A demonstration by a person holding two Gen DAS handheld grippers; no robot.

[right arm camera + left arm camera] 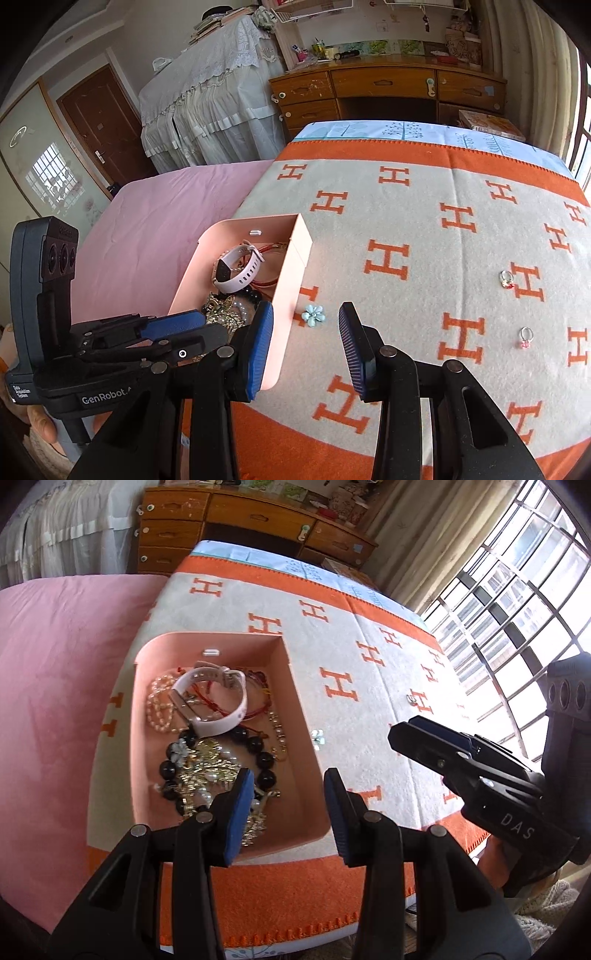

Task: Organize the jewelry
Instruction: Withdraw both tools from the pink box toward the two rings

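Note:
A pink box (295, 701) (291, 269) sits on the H-patterned blanket and holds a white watch (221, 698) (240, 269), a pearl string (159, 705), a black bead bracelet (258, 757) and gold pieces (207, 764). My left gripper (290, 812) is open and empty above the box's near end. My right gripper (306, 350) is open and empty just right of the box, with a blue flower piece (313, 315) (317, 736) ahead of it on the blanket. Two rings lie to the right: one with a red stone (506, 278) (412, 698), one with a pink stone (525, 338).
The blanket (424, 229) covers a raised surface next to a pink bed sheet (55, 664) (155, 221). A wooden desk with drawers (388, 92) (240, 528) stands behind. A barred window (517, 590) is on the right.

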